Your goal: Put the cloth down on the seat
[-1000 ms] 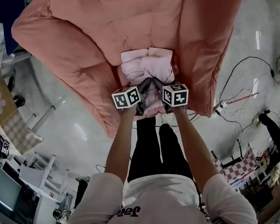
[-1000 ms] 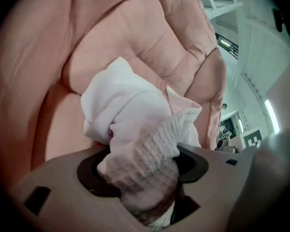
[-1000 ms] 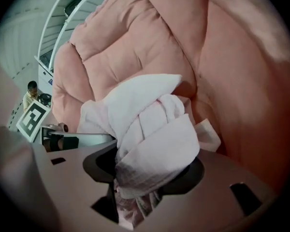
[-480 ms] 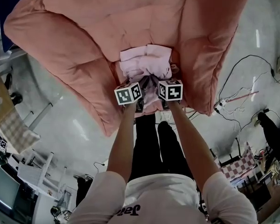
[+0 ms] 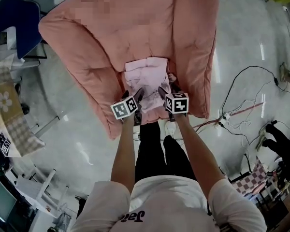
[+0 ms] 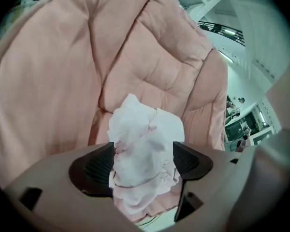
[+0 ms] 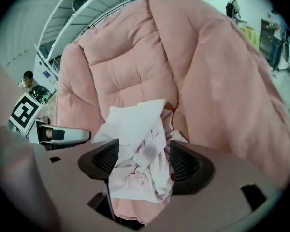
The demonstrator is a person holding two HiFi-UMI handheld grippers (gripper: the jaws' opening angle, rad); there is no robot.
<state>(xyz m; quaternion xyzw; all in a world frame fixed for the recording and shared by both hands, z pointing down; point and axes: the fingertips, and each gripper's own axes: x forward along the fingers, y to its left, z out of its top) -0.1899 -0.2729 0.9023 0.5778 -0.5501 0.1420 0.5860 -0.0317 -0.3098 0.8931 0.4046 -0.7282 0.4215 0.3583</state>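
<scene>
A crumpled pale pink cloth point(image 5: 147, 76) lies on the seat of a big pink padded armchair point(image 5: 92, 33), close to its front edge. My left gripper point(image 5: 136, 99) and right gripper point(image 5: 162, 94) sit side by side at the cloth's near edge. Both pairs of jaws are opening. In the left gripper view the cloth point(image 6: 144, 139) bulges between the spread pads of my left gripper point(image 6: 144, 161) with the armchair point(image 6: 58, 71) behind. The right gripper view shows the cloth point(image 7: 135, 129) loose between the pads of my right gripper point(image 7: 141, 161), and the left gripper point(image 7: 63, 134) beside it.
A blue chair point(image 5: 14, 18) stands at the far left and a table with a checked cover point(image 5: 9, 115) at the left. Cables point(image 5: 241, 105) trail over the glossy floor on the right. The person's legs point(image 5: 159, 153) stand right at the armchair's front.
Both grippers have spread their jaws off the cloth and drawn back a little toward the person. The cloth now rests on the seat.
</scene>
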